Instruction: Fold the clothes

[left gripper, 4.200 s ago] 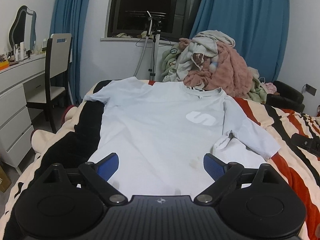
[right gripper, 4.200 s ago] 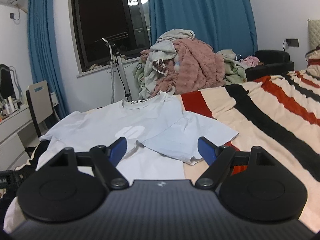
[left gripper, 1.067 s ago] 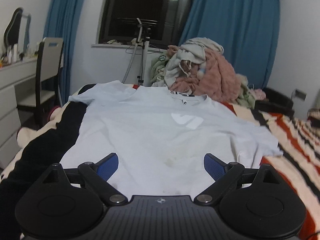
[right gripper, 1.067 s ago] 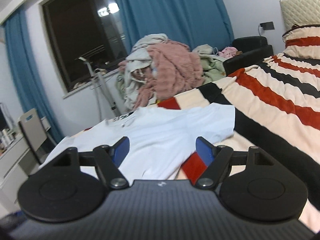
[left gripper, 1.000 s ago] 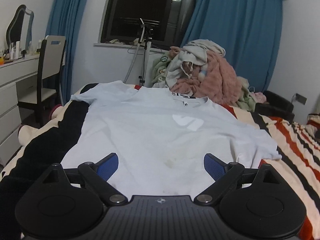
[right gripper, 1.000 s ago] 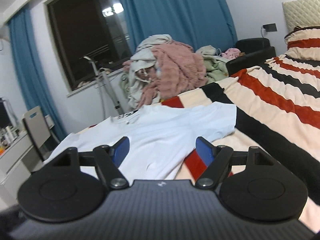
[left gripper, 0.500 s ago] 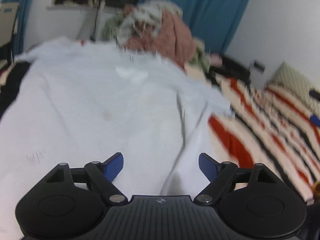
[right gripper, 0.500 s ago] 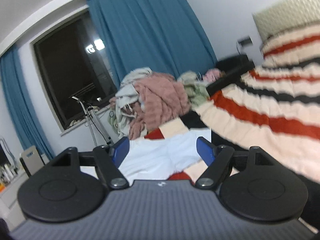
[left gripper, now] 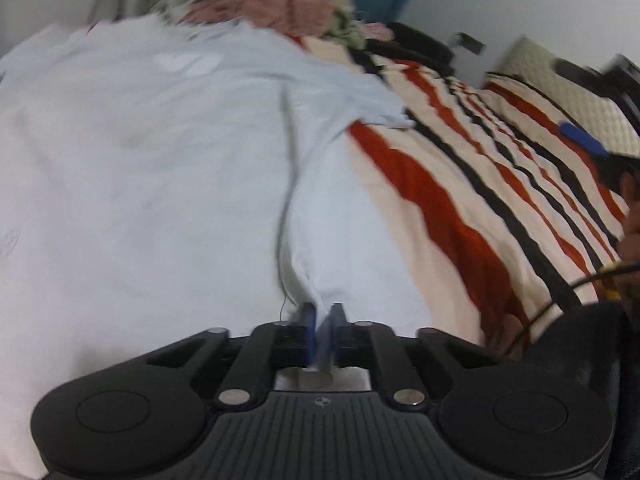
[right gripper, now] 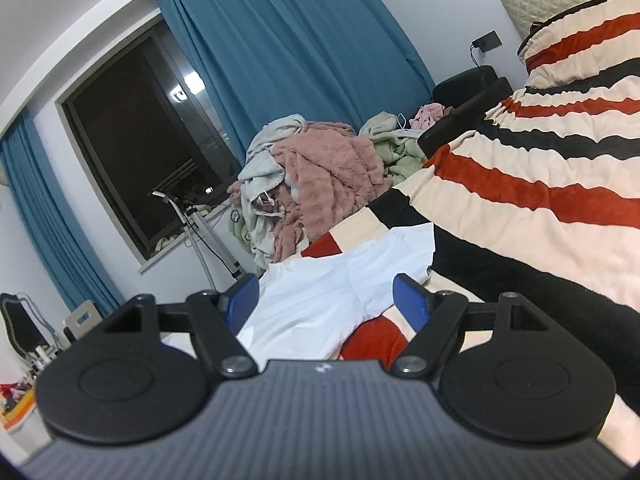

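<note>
A pale blue T-shirt (left gripper: 140, 152) with a white logo lies spread flat on the striped bed. My left gripper (left gripper: 323, 316) points down at the shirt's near right hem and is shut on a pinch of that fabric, which shows between the blue pads. In the right wrist view the same T-shirt (right gripper: 320, 300) lies ahead, its sleeve (right gripper: 404, 252) reaching onto the blanket. My right gripper (right gripper: 326, 300) hovers open above the shirt's right side with nothing between its fingers. That other gripper's blue fingertip (left gripper: 582, 140) shows at the far right of the left wrist view.
A striped red, black and cream blanket (left gripper: 460, 184) covers the bed. A heap of clothes (right gripper: 316, 184) is piled at the bed's far end under blue curtains (right gripper: 288, 60). A chair (right gripper: 80, 318) and a dresser stand at the left, and a person's hand (left gripper: 630, 216) shows at the right edge.
My left gripper tipped downward, swung toward the shirt's right hem and shut on the fabric. My right gripper rolled and shifted sideways over the bed, still open.
</note>
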A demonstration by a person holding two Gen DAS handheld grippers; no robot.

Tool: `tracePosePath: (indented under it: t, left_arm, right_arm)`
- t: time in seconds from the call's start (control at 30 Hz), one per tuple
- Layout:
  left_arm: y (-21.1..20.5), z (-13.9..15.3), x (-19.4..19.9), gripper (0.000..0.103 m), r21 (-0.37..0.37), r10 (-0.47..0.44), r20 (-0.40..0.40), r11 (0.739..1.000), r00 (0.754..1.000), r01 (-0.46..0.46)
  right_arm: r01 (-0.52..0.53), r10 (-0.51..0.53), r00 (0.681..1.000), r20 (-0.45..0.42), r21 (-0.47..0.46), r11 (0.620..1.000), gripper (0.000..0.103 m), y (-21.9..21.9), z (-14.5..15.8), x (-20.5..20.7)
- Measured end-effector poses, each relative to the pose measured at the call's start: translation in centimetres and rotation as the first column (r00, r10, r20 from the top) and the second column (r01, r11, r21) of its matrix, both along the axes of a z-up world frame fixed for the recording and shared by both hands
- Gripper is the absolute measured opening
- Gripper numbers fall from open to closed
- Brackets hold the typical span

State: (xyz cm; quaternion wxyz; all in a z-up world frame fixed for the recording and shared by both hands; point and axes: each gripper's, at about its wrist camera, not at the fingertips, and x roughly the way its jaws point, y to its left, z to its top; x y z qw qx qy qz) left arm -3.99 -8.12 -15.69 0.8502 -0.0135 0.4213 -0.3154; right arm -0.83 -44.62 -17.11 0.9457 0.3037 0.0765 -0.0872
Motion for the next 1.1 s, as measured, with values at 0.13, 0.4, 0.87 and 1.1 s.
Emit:
tracePosePath:
  t: [0.13, 0.4, 0.87, 1.1]
  left_arm:
    - [-3.9, 1.8, -1.8, 0.004, -0.078, -0.110, 0.029, 0.991, 0.994, 0.112]
    - [-14.0, -0.5, -5.2, 0.004, -0.012, -0.262, 0.023, 0.965, 0.965, 0.262]
    - [-13.1, -1.1, -1.8, 0.065, 0.004, -0.234, -0.041, 0.972, 0.971, 0.234]
    - [-7.2, 3.7, 0.7, 0.087, 0.080, -0.078, 0.164, 0.995, 0.983, 0.066]
  right_arm:
    - [0.009, -0.008, 0.999, 0.054, -0.012, 1.000, 0.076, -0.4, 0.5, -0.7]
    - [0.030, -0.029, 0.996, 0.085, -0.010, 1.000, 0.077, -2.1, 0.7, -1.4]
    - [-0.084, 0.086, 0.995, 0.040, -0.062, 0.995, 0.077, -0.1, 0.4, 0.1]
    - [-0.099, 0.101, 0.995, 0.009, -0.119, 0.988, 0.076, 1.5, 0.5, 0.6]
